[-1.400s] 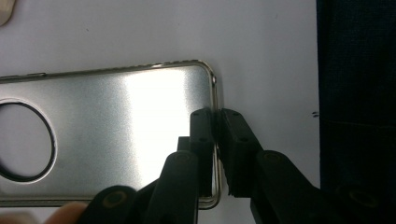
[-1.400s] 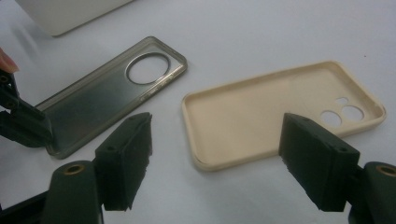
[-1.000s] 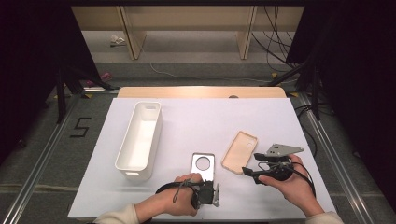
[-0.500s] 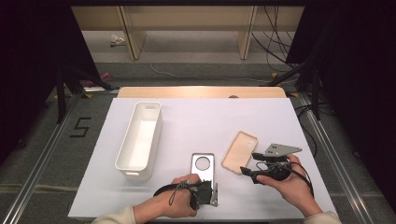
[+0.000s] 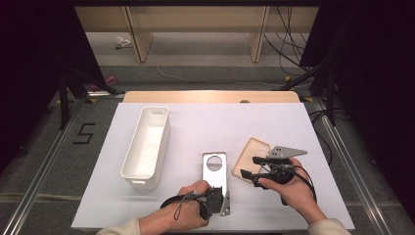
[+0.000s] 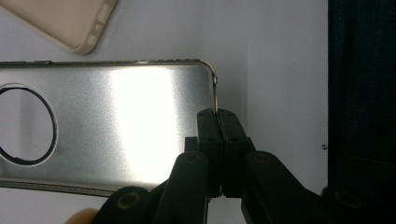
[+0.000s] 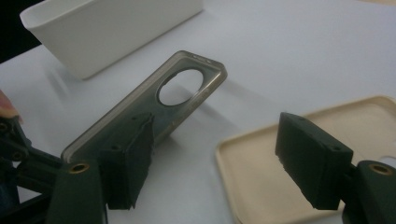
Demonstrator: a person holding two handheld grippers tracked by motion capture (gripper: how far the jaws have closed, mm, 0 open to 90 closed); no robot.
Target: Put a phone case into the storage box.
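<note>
The silver phone case (image 5: pixel 215 169) lies on the white table (image 5: pixel 274 127), and our left tongs (image 6: pixel 217 122) are pinched tight on its near short edge. It looks thin, light, stiff and a bit slippery, so we think the rim is the best place to hold. Just right of it lies a tan case (image 5: pixel 250 157), likely softer. Our right tongs (image 5: pixel 250 167) wait wide apart over that one. A white bin (image 5: pixel 147 147) sits left of the silver case.
</note>
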